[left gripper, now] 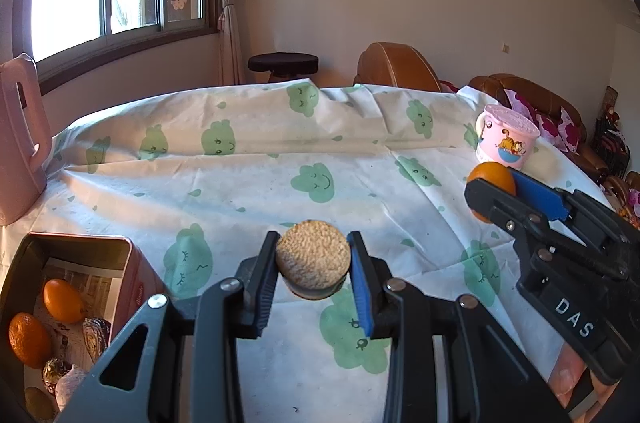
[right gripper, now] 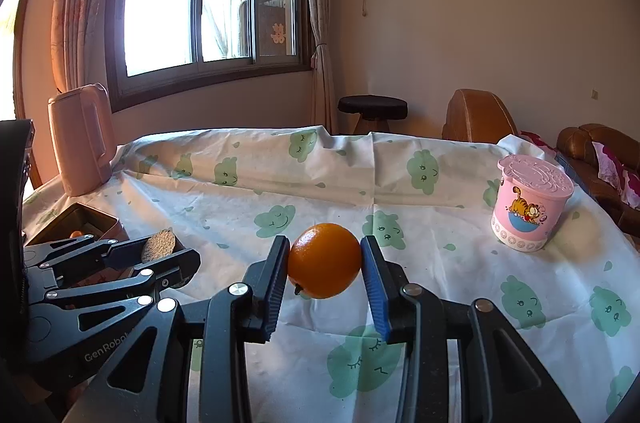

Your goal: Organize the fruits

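My left gripper (left gripper: 313,265) is shut on a rough brown kiwi (left gripper: 313,261) and holds it above the tablecloth. The kiwi also shows in the right wrist view (right gripper: 159,245). My right gripper (right gripper: 325,265) is shut on an orange (right gripper: 324,260), held above the cloth; the orange also shows in the left wrist view (left gripper: 493,183). A dark tin box (left gripper: 80,247) at the lower left holds two oranges (left gripper: 62,300), a kiwi and several wrapped items. The box also shows in the right wrist view (right gripper: 80,219).
A pink lidded Garfield cup (right gripper: 528,209) stands at the table's right. A pink kettle (right gripper: 82,139) stands at the back left. The white cloth with green clouds (left gripper: 280,159) covers the table. A stool and brown sofa stand behind.
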### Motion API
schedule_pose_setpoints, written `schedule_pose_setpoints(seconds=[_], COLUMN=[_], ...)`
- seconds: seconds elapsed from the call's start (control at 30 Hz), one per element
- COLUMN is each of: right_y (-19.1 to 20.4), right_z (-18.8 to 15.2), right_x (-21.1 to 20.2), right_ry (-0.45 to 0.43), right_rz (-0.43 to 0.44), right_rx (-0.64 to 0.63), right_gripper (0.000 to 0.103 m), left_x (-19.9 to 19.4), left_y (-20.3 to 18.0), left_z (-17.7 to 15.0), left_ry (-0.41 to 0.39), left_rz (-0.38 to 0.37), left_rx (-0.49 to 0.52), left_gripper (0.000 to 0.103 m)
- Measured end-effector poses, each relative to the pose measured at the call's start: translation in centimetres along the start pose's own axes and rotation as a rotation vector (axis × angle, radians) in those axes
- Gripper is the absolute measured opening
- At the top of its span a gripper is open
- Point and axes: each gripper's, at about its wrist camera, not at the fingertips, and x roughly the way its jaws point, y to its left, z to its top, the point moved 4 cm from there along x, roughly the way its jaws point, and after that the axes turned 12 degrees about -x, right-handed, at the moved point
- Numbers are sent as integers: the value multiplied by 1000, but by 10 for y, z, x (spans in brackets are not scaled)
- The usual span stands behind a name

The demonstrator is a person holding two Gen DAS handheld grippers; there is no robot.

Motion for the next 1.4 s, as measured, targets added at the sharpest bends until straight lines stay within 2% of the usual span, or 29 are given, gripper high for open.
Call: schedule_pose_setpoints(seconds=[1.4], right_y=[4], right_z=[1], right_x=[-29], right_ry=[-122], right_rz=[-36], right_rx=[-19], right_gripper=[39], left_x=[-38], left_y=[-3], left_z=[1], left_ry=[-196], left_rz=[20], left_rx=[28], left_gripper=[35])
